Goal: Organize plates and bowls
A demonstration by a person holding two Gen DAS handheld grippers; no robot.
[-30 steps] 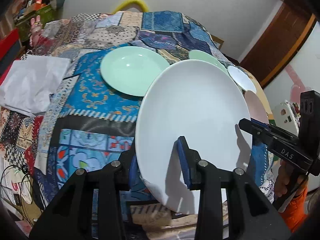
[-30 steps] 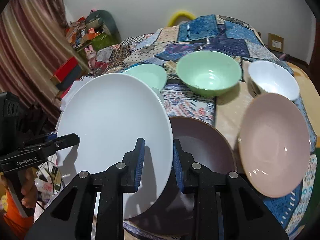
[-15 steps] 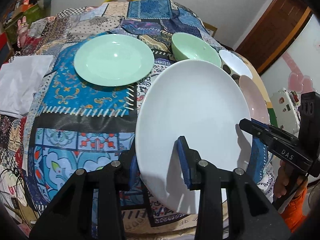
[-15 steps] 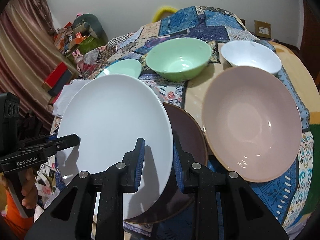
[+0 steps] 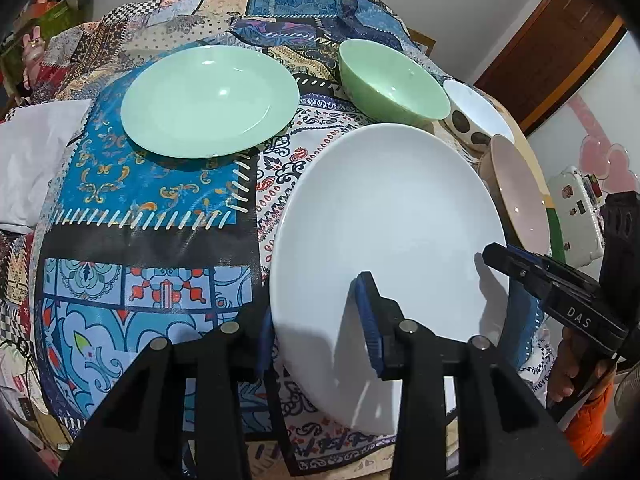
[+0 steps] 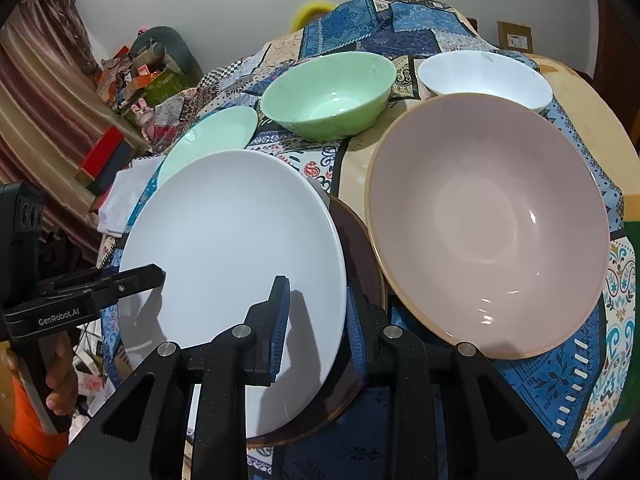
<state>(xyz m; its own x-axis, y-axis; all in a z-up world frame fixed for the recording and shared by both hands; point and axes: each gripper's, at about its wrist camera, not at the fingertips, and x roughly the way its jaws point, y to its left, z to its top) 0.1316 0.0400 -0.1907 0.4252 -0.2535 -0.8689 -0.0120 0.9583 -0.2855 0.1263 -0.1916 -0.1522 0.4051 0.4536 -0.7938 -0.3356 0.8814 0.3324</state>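
Clamping the white plate (image 5: 384,216), both grippers; perhaps touching the brown plate (image 6: 360,248) beneath.

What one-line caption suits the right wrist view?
Both tools grip a white plate above a brown plate, beside a pink bowl.

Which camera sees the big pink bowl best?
The right wrist view: the pink bowl fills much of the picture, and you look right down into it. The left wrist view catches only a thin side-on slice of it behind the white plate.
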